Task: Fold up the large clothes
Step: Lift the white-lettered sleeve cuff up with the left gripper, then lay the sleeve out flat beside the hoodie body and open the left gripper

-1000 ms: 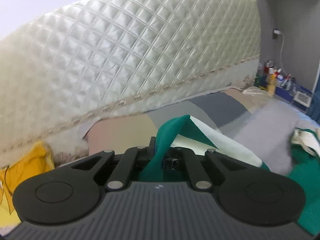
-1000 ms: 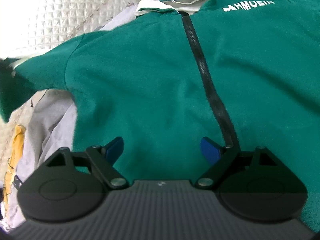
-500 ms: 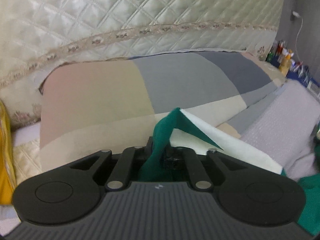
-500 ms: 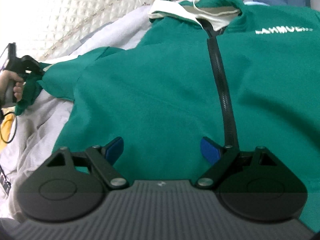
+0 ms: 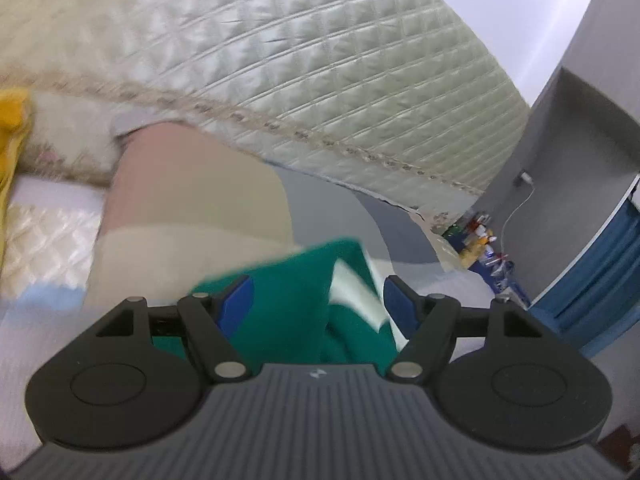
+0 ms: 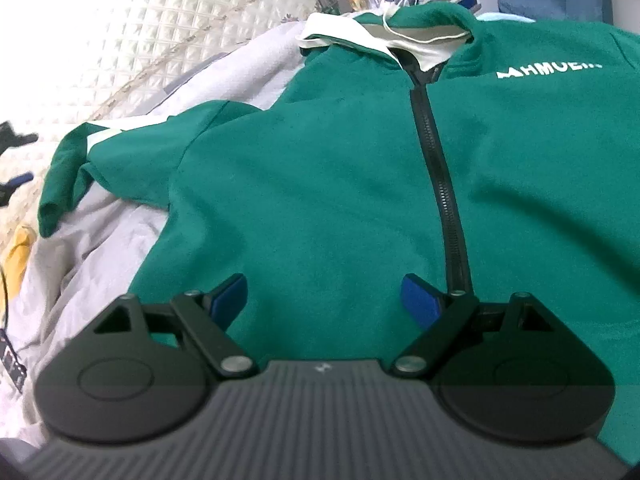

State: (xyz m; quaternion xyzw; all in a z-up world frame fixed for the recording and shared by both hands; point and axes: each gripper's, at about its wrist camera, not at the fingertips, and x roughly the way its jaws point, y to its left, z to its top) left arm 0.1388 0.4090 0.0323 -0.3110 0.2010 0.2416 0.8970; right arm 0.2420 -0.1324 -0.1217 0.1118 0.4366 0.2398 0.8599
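— Fingers first: how does the left gripper [image 5: 316,300] stand in its own camera?

— Its jaws have just been opening and now stand wide. The green sleeve [image 5: 296,300] of the jacket lies loose between the blue pads [image 5: 236,300], with no pad pressing on it. A cream panel [image 5: 352,288] shows on the sleeve. Beyond the sleeve lies the patchwork bedcover [image 5: 192,200], and behind that rises the quilted headboard [image 5: 320,80].

— And the right wrist view?

— The right gripper [image 6: 324,296] is spread wide as well and holds nothing. It hangs over the lower front of the green jacket [image 6: 320,180], which lies flat on grey bedding [image 6: 100,248]. The black zipper [image 6: 436,160] runs up from just beside the right-hand pad to the cream collar [image 6: 360,36]. White lettering [image 6: 548,72] sits to the right of the zipper; the sleeve [image 6: 120,152] reaches out to its left, its cuff drooping.
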